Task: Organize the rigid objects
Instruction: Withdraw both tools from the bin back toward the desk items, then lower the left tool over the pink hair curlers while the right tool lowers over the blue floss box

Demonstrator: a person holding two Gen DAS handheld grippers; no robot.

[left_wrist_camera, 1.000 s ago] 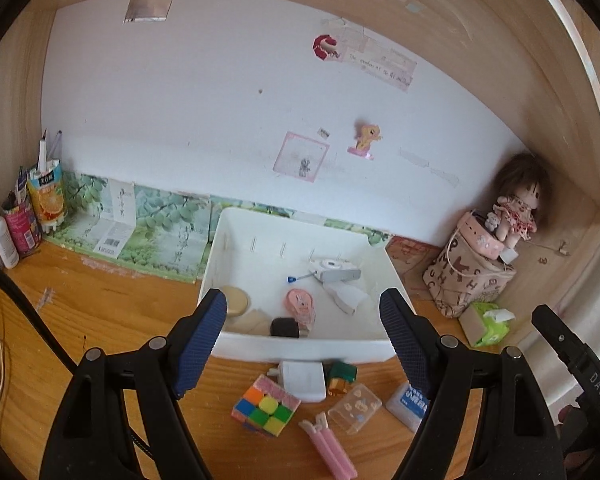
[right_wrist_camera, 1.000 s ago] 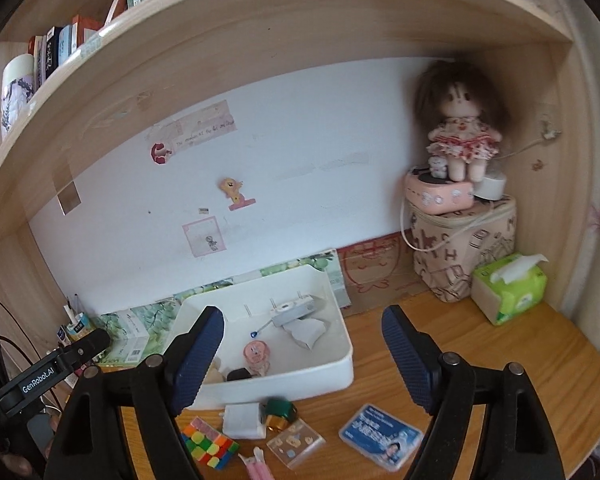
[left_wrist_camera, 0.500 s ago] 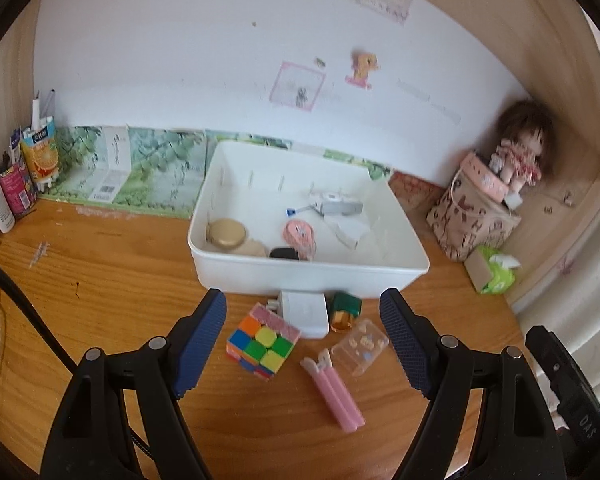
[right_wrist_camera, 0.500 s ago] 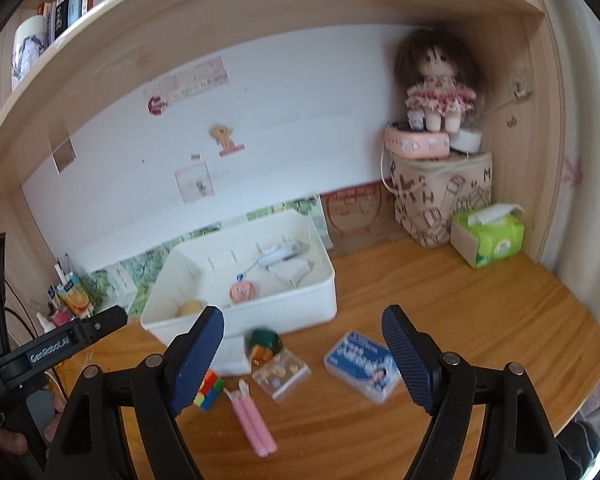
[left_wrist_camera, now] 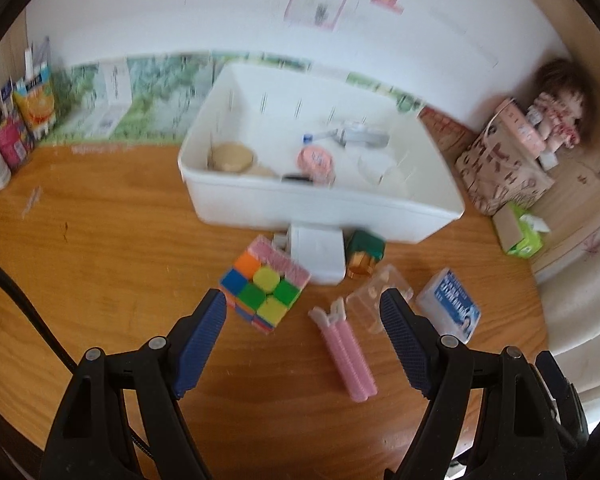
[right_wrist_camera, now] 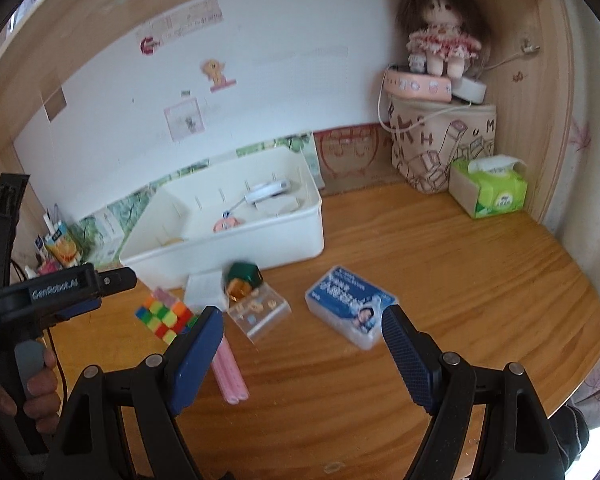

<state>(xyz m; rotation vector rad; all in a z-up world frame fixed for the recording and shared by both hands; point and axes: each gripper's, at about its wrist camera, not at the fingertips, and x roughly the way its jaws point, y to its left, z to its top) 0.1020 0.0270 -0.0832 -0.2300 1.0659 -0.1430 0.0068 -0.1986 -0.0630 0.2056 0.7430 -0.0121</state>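
Observation:
A white bin (left_wrist_camera: pixel 324 200) (right_wrist_camera: pixel 260 240) sits on the wooden desk, holding a few small items. In front of it lie a coloured puzzle cube (left_wrist_camera: pixel 264 284) (right_wrist_camera: pixel 166 314), a white block (left_wrist_camera: pixel 318 252), a green-and-gold piece (left_wrist_camera: pixel 364 252) (right_wrist_camera: pixel 242 278), a clear plastic case (left_wrist_camera: pixel 376 300) (right_wrist_camera: pixel 260 312), a pink double tube (left_wrist_camera: pixel 348 352) (right_wrist_camera: pixel 230 372) and a blue-labelled box (left_wrist_camera: pixel 448 304) (right_wrist_camera: pixel 350 304). My left gripper (left_wrist_camera: pixel 302 308) hangs open above the cube and pink tube. My right gripper (right_wrist_camera: pixel 302 322) is open too, between the clear case and the blue-labelled box. Neither holds anything.
A doll (right_wrist_camera: pixel 440 28) sits on a patterned bag (right_wrist_camera: pixel 440 144) in the far right corner, beside a green tissue box (right_wrist_camera: pixel 488 188). Cartons and bottles (left_wrist_camera: pixel 20 120) stand at the far left. A hand (right_wrist_camera: pixel 36 392) grips the left tool's handle.
Both grippers have sunk and tipped downward toward the desk. The loose items in front of the bin have come from the frames' bottom edge up between the fingers. Both grippers remain open.

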